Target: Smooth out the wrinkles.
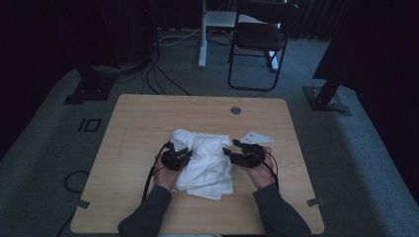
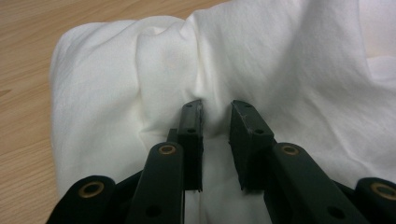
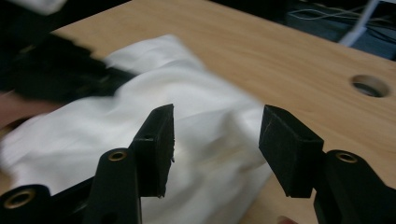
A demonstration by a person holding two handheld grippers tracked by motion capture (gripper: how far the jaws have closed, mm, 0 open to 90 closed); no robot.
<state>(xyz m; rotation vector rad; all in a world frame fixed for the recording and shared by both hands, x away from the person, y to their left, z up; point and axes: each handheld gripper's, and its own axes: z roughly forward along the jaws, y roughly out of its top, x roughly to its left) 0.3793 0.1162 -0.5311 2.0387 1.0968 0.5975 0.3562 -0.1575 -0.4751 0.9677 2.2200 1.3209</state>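
Observation:
A crumpled white cloth (image 1: 205, 158) lies in a heap on the middle of the wooden table (image 1: 148, 113). My left gripper (image 1: 185, 154) rests at the cloth's left side. In the left gripper view its jaws (image 2: 215, 109) stand close together with a raised fold of the cloth (image 2: 280, 70) pinched between the pads. My right gripper (image 1: 228, 152) is at the cloth's right side. Its jaws (image 3: 217, 123) stand wide apart just over the cloth (image 3: 205, 107), with nothing gripped. The left gripper (image 3: 60, 70) shows as a dark blur across the cloth in the right gripper view.
A round cable hole (image 1: 235, 110) sits in the table's far right part, also seen as a hole (image 3: 370, 86) beyond the right jaw. Bare wood surrounds the cloth. A black chair (image 1: 259, 37) and floor cables stand beyond the table.

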